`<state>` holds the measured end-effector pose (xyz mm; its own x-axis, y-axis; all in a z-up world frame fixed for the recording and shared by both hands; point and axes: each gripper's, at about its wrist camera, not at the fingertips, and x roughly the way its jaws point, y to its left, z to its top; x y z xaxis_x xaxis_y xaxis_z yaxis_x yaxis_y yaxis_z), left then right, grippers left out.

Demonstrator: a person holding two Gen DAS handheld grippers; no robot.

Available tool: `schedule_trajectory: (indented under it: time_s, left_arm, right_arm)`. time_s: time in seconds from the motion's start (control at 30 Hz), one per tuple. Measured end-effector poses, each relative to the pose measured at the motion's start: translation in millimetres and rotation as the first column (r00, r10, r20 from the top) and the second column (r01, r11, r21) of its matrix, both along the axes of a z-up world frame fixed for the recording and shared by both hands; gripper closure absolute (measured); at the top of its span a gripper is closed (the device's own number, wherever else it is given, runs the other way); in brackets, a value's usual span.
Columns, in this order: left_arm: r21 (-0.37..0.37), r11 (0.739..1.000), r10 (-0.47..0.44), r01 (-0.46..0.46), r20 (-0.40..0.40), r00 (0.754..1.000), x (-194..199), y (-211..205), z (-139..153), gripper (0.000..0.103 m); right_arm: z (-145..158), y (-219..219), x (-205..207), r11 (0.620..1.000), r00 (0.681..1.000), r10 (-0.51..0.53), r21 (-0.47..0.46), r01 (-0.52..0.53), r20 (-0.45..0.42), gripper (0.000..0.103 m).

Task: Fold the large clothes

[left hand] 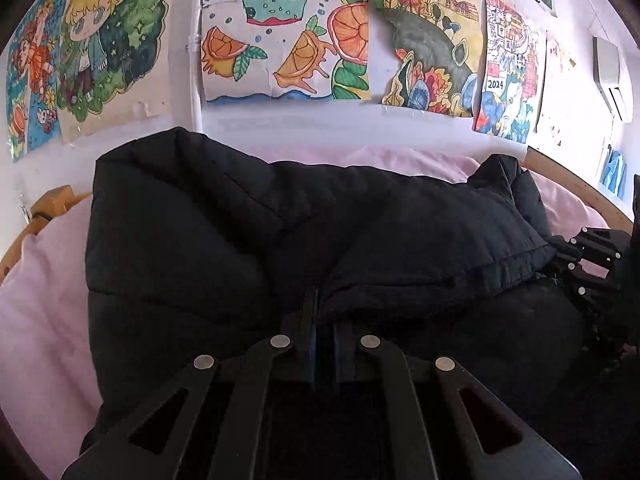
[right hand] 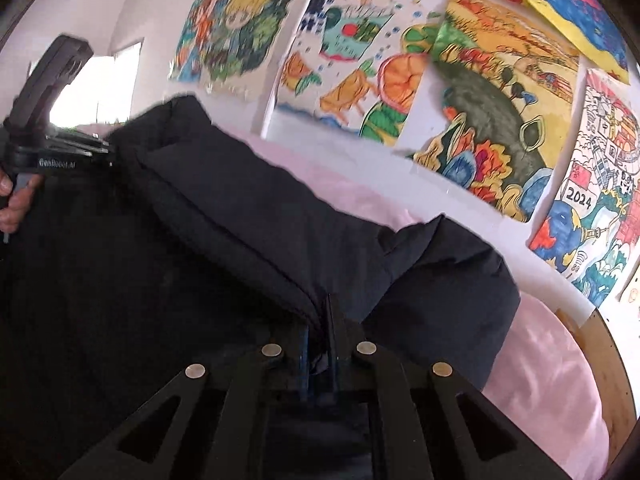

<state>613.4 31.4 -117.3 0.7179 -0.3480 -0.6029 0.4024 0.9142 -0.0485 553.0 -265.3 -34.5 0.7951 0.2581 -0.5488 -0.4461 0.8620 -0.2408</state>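
Nearest in the left wrist view, the left gripper [left hand: 320, 320] is being held low over a black padded jacket [left hand: 224, 240], and its jaws are drawn nearly together with a fold of the jacket's hem pinched between them. In the right wrist view, the right gripper [right hand: 320, 332] is likewise being closed on a fold of the same jacket [right hand: 240, 216], the dark fabric being squeezed into the narrow slot between the two fingers.

The jacket is being spread across a pink bed sheet [left hand: 44, 300], with a thick quilted fold lying over the top of it and bunched cloth rising toward the far side. In the right wrist view the jacket is filling the lower left, and the sheet [right hand: 548, 360] is showing beyond its right edge. A curved wooden bed frame [right hand: 612, 368] is bordering the sheet.

At the left edge of the right wrist view, the other gripper's body is being gripped by a hand [right hand: 12, 204], and the lettering "GenRobot.AI" is being shown on it.

Farthest off, children's drawings [left hand: 288, 28] are being displayed on a white wall; on one drawing [left hand: 508, 68] the number "2024" is being shown. An air conditioner [left hand: 612, 76] is mounted high at the right.
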Motion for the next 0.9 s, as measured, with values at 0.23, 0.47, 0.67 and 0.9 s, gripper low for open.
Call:
schedule_trajectory:
  time_s: [0.23, 0.47, 0.67, 0.9]
  left_arm:
    - [-0.010, 1.000, -0.014, 0.014, -0.030, 0.999, 4.5, 3.0, -7.9, 0.099]
    - [-0.013, 1.000, -0.015, 0.015, -0.029, 0.999, 1.9, 3.8, -5.7, 0.099]
    - [-0.021, 1.000, -0.019, 0.018, -0.031, 0.999, 2.1, 5.7, -7.4, 0.099]
    - [-0.034, 0.999, -0.027, 0.025, -0.046, 0.999, 2.6, 7.5, -3.6, 0.098]
  right_arm:
    - [-20.8, 7.9, 4.6, 0.998, 1.000, -0.021, -0.051, 0.021, 0.001, 0.094]
    - [19.0, -25.5, 0.7, 0.995, 0.998, 0.015, 0.103, -0.009, -0.054, 0.082]
    - [77.0, -38.9, -9.2, 0.978, 0.998, 0.037, 0.204, -0.046, 0.044, 0.050]
    - [69.2, -1.6, 35.1, 0.959, 1.000, 0.006, 0.284, 0.002, -0.030, 0.055]
